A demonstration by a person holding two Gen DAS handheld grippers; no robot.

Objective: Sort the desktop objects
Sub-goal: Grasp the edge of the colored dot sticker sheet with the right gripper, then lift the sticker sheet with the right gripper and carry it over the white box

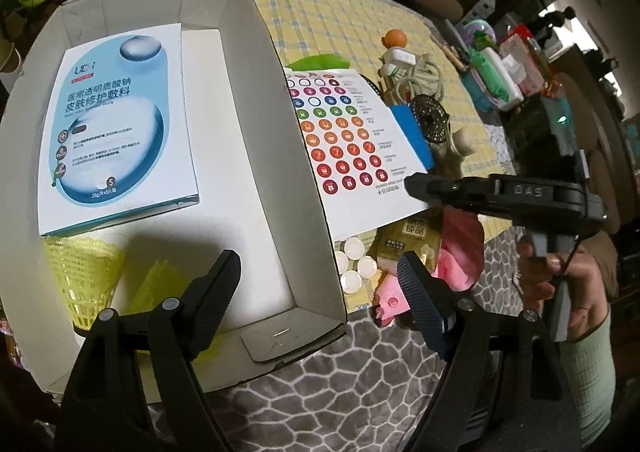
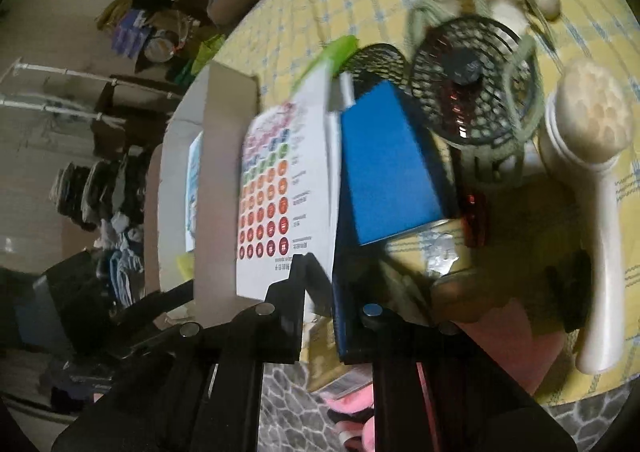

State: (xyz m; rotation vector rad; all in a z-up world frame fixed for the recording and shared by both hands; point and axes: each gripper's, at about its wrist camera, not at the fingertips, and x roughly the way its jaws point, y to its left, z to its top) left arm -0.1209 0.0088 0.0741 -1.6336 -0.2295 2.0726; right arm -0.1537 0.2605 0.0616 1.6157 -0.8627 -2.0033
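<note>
We hold the left gripper [image 1: 320,276] low over the near right corner of the white box [image 1: 256,124], its jaws spread wide with nothing between them. Inside the box lie a blue-and-white pack [image 1: 120,132] and a yellow shuttlecock [image 1: 86,284] at its near left corner. Our right hand [image 1: 568,284] reaches in from the right, level, wrist in a pale green sleeve. The right gripper [image 2: 320,272] has its jaws pinched on the near edge of the sticker sheet [image 2: 284,196], which lies just beside the box's right wall on the bench [image 1: 360,24], overlapping a blue card [image 2: 384,168].
</note>
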